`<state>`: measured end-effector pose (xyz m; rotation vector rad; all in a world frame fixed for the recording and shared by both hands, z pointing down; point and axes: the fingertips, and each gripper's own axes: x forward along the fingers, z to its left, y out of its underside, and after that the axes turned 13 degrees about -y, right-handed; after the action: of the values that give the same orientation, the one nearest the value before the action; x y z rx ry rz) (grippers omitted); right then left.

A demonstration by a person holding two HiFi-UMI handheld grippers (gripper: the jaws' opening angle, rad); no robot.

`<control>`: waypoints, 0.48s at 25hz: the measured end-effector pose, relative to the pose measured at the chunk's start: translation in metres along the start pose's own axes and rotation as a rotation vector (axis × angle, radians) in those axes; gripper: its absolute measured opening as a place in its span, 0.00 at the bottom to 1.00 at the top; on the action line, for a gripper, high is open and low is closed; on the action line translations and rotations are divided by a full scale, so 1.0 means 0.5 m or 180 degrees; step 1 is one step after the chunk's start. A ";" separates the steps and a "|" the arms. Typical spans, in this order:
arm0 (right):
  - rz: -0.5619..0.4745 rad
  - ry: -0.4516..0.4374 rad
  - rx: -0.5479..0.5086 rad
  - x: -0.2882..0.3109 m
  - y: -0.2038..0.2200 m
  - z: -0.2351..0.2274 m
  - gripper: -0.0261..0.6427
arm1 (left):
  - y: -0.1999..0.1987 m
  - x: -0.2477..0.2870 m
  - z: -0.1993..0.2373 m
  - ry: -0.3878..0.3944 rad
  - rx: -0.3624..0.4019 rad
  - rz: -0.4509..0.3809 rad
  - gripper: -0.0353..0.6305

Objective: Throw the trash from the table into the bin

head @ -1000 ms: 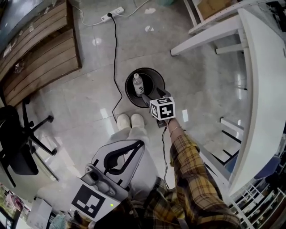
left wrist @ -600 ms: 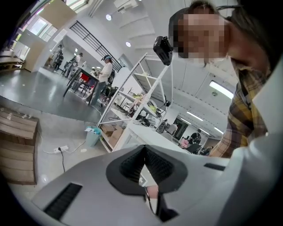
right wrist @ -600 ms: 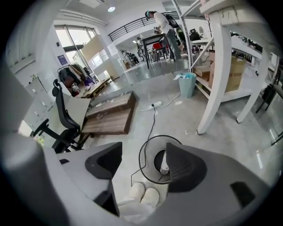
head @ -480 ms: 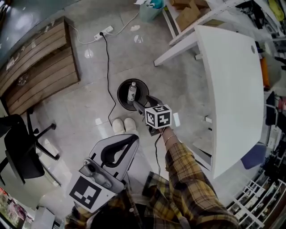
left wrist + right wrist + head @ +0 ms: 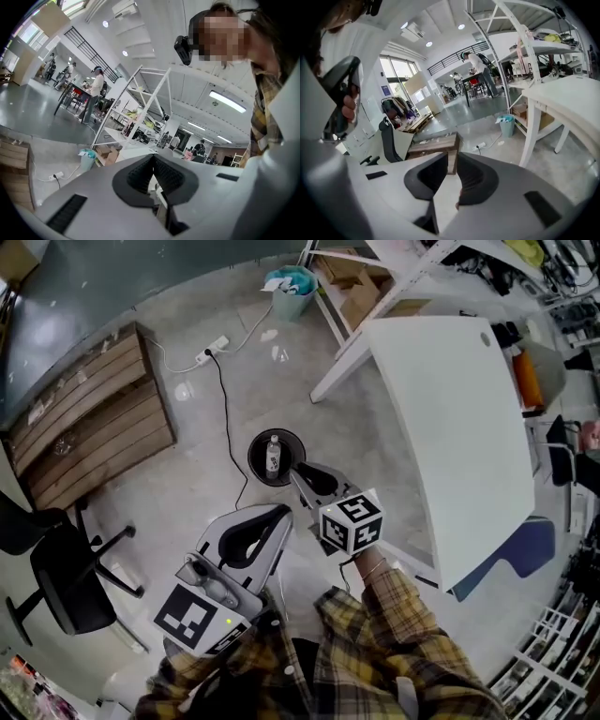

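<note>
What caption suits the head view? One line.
Bottle in the black floor bin; left gripper and right gripper, jaws just closing, both empty.

I can't read the bottle (image 5: 274, 456) label, too small; chair (image 5: 56, 568) cut at left edge; far people (image 5: 201, 149) tiny.

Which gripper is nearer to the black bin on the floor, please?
Right. The right gripper, its empty jaws just closed further, hangs above the near rim of the bin; the left gripper is further back.
</note>
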<state>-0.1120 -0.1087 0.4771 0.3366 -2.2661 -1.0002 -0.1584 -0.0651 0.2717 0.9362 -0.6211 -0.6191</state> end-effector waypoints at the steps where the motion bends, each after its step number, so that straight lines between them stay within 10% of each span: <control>1: -0.0081 0.0005 -0.0004 -0.022 -0.027 0.018 0.11 | -0.010 -0.001 -0.008 0.0022 0.0020 -0.0015 0.07; 12: -0.0879 0.0308 -0.0391 -0.273 -0.207 0.144 0.05 | -0.056 0.007 -0.137 0.0348 0.0265 -0.0064 0.07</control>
<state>-0.0552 -0.0748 0.3034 0.6433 -2.0971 -1.2285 -0.1130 -0.0439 0.2175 1.0483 -0.5437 -0.5592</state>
